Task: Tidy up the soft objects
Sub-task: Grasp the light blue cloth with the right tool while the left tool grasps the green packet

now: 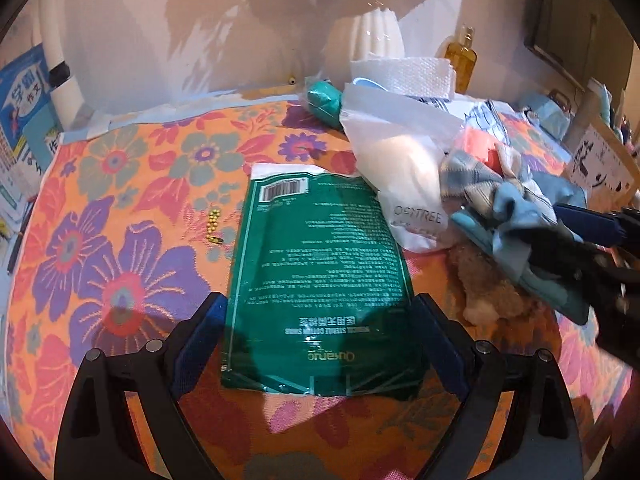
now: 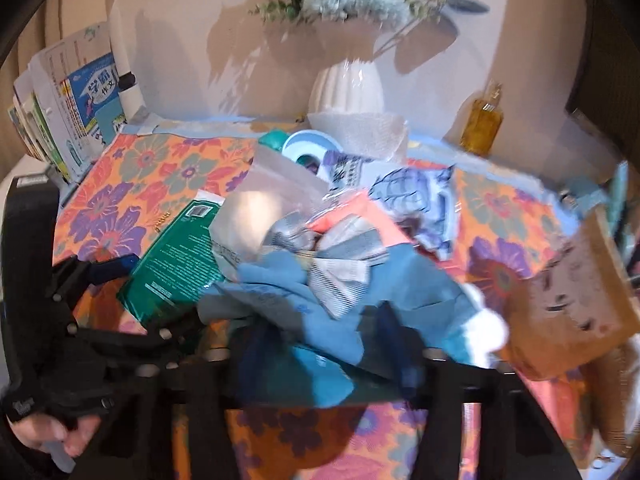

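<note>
A green cotton-swab packet (image 1: 320,272) lies flat on the flowered tablecloth (image 1: 120,208). My left gripper (image 1: 320,340) is open, one finger beside each long edge of the packet, and the pads do not visibly press it. To the right lies a pile of soft things: a blue cloth (image 1: 516,216) with a plaid bow (image 2: 344,272), a white pouch (image 1: 404,184) and a brown plush (image 1: 492,292). My right gripper (image 2: 328,352) is blurred and shut on the bunched blue cloth (image 2: 320,312), which fills the gap between its fingers.
At the back stand a white vase (image 1: 376,36), a tissue roll (image 1: 404,72), an amber bottle (image 1: 462,56) and a teal ball (image 1: 324,100). Books (image 1: 24,120) lean at the left. A gold bead chain (image 1: 214,226) lies beside the packet. A brown card (image 2: 572,300) stands at the right.
</note>
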